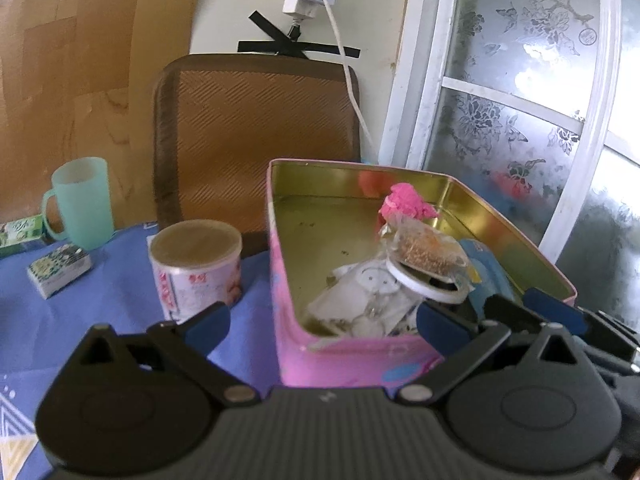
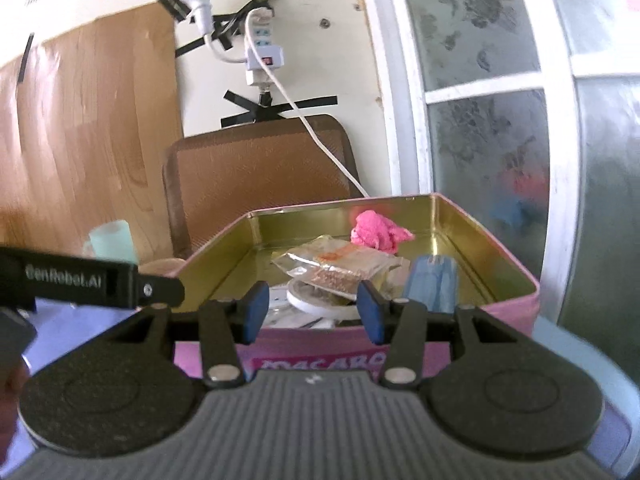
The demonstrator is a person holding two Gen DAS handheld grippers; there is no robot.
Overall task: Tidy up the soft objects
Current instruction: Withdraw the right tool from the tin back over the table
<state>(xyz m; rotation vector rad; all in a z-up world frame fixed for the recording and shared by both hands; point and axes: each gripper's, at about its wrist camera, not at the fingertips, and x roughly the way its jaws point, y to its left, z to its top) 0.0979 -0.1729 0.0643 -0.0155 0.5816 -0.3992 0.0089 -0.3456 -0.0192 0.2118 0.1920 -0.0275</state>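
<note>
A pink tin box point(image 1: 288, 344) with a gold inside stands on the blue tablecloth. In it lie a pink soft lump point(image 1: 406, 202), a clear packet of brown grains point(image 1: 428, 250), a white round lid point(image 1: 420, 284), white packets point(image 1: 360, 300) and a blue pack point(image 1: 486, 272). My left gripper point(image 1: 322, 320) is open at the box's near wall, its left finger outside. My right gripper point(image 2: 312, 308) is open and empty just before the box's point(image 2: 516, 308) front wall, facing the packet point(image 2: 340, 266) and the pink lump point(image 2: 378, 230). The blue pack point(image 2: 432, 284) lies on the right.
A white and red can point(image 1: 196, 270) stands left of the box. A mint cup point(image 1: 82, 202) and two small cartons point(image 1: 60, 270) sit further left. A brown chair back point(image 1: 256, 132) is behind the table. A frosted window point(image 1: 520, 100) is at the right.
</note>
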